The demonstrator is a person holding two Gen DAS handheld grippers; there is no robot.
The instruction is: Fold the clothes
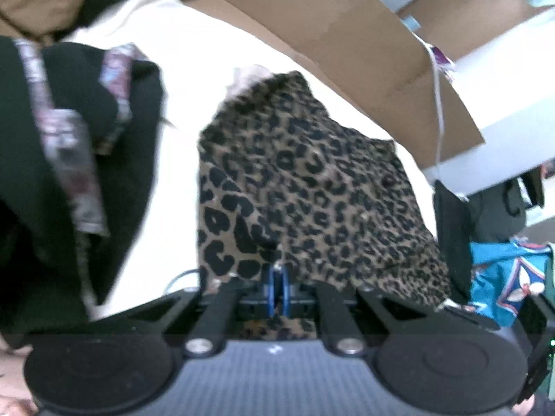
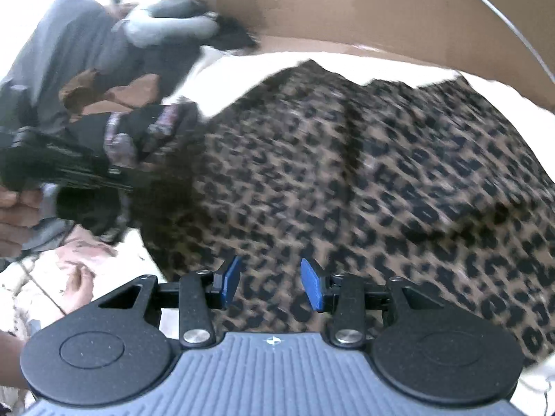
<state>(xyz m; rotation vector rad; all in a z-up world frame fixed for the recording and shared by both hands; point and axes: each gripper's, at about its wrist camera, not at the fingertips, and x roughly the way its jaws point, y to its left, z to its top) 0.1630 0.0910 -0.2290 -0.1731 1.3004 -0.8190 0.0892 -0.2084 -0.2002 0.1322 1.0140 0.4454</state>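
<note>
A leopard-print garment (image 1: 305, 187) lies spread on a white surface (image 1: 180, 159), with one edge lifted. My left gripper (image 1: 277, 289) is shut on that edge, its blue pads pinching the cloth. The right wrist view shows the same garment (image 2: 381, 173) filling the middle and right. My right gripper (image 2: 272, 284) hovers just above it with its blue pads (image 2: 231, 279) apart and nothing between them. At the left of that view a hand (image 2: 14, 208) holds the left gripper's black body (image 2: 69, 170).
A pile of dark clothes with patterned trim (image 1: 69, 145) lies to the left, with tan cloth (image 1: 38, 3) behind it. A large cardboard box (image 1: 347, 34) stands along the back. Turquoise patterned cloth (image 1: 503, 277) sits at the right. Grey clothing (image 2: 69, 45) is heaped far left.
</note>
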